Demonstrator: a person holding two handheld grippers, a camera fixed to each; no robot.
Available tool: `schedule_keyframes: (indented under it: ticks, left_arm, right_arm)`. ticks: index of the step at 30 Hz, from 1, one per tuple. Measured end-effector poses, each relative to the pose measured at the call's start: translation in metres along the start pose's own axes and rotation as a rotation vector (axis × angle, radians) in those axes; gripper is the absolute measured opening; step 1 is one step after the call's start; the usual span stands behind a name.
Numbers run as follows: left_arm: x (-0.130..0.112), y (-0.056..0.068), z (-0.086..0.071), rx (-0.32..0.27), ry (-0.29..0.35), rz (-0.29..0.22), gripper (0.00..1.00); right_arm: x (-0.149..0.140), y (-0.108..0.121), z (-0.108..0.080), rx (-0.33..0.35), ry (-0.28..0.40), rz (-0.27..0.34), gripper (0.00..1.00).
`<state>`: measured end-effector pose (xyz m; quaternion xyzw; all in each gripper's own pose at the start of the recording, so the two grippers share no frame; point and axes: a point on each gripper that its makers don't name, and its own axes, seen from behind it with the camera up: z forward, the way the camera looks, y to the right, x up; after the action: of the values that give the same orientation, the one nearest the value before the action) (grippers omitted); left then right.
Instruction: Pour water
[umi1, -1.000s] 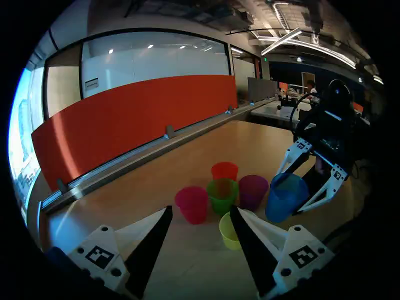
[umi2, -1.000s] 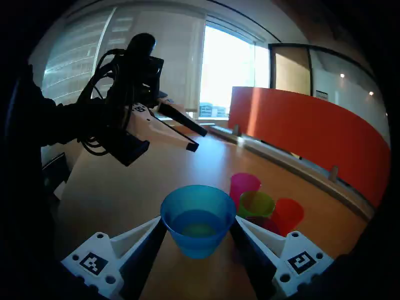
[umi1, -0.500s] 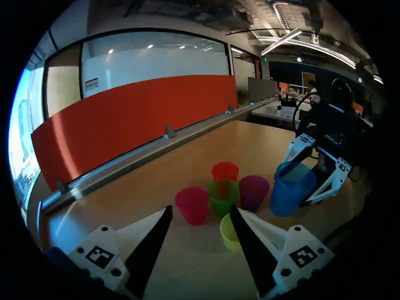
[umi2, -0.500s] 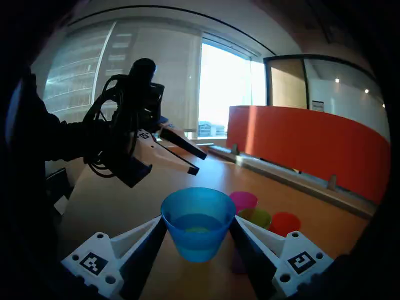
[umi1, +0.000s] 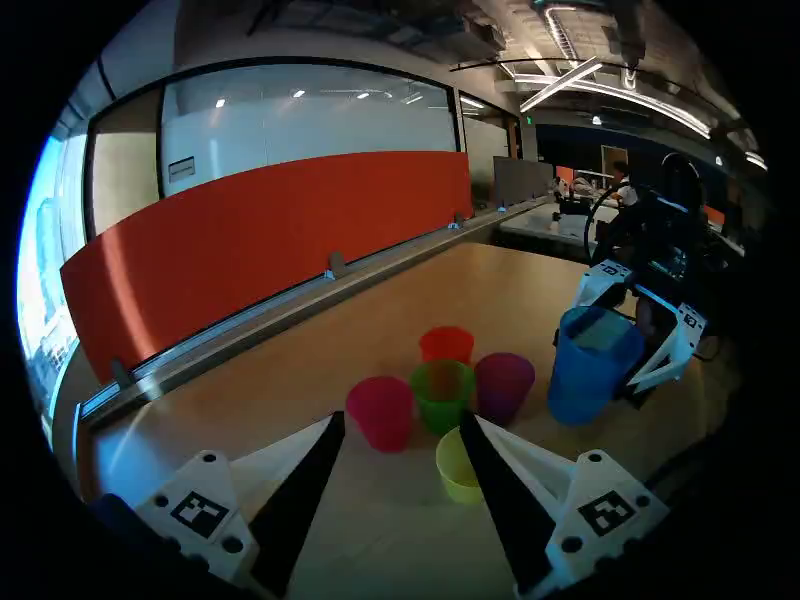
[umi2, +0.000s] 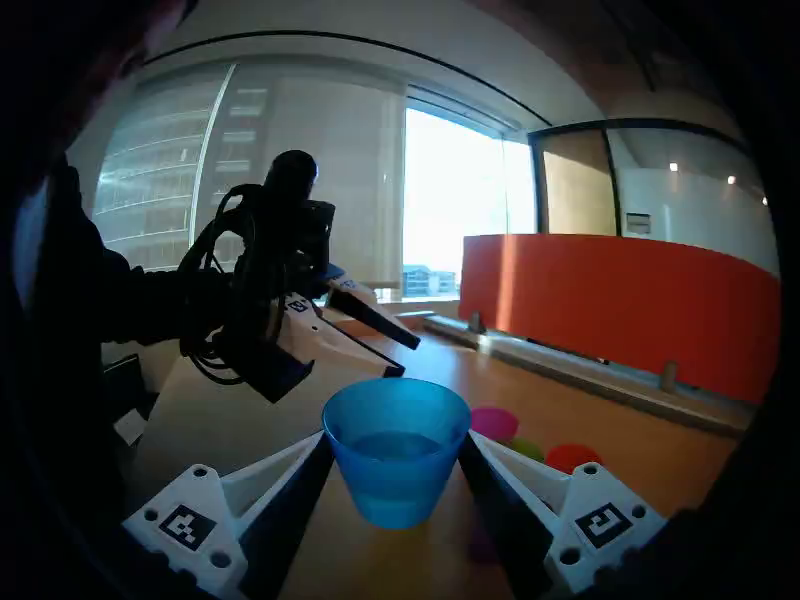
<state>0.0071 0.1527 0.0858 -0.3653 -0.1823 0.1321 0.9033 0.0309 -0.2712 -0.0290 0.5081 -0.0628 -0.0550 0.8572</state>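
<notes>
A blue cup (umi2: 397, 470) with water in it hangs upright above the wooden table (umi2: 230, 430), my right gripper (umi2: 395, 440) shut on its sides. In the left gripper view the blue cup (umi1: 592, 365) and the right gripper (umi1: 600, 350) hover at the right of a cluster of cups: red (umi1: 445, 343), green (umi1: 440, 390), purple (umi1: 503, 383), pink (umi1: 380, 410) and yellow (umi1: 455, 468). My left gripper (umi1: 400, 425) stands open above the table, the yellow cup partly behind its right finger. The left gripper (umi2: 402, 358), held by a dark-sleeved arm, shows beyond the blue cup.
An orange partition (umi1: 270, 230) with a metal rail runs along the table's far side. Bright windows (umi2: 450, 200) lie beyond the table end. Pink (umi2: 495, 422) and red (umi2: 572, 457) cup rims peek out low behind the blue cup. Desks and a person stand far off (umi1: 620, 185).
My right gripper has risen with the blue cup and drawn away from the cluster, and the cup now sits more level. The left gripper has barely moved.
</notes>
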Motion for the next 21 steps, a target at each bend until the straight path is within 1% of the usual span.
schedule_keyframes:
  ticks: [6,12,15,21]
  left_arm:
    - [-0.002,-0.001,0.002,-0.006,-0.006,0.001,0.85]
    - [-0.003,0.001,0.006,-0.018,-0.013,-0.002,0.85]
    - [-0.004,0.003,0.009,-0.027,-0.018,-0.006,0.85]
    - [-0.006,0.011,0.017,-0.059,-0.033,-0.007,0.85]
  right_arm:
    - [0.006,-0.004,0.001,0.005,0.005,-0.026,0.88]
    - [0.016,-0.005,-0.001,0.007,0.017,-0.020,0.88]
    - [0.020,-0.003,-0.003,0.002,0.017,-0.017,0.89]
    - [0.023,0.003,-0.009,-0.012,0.010,-0.010,0.88]
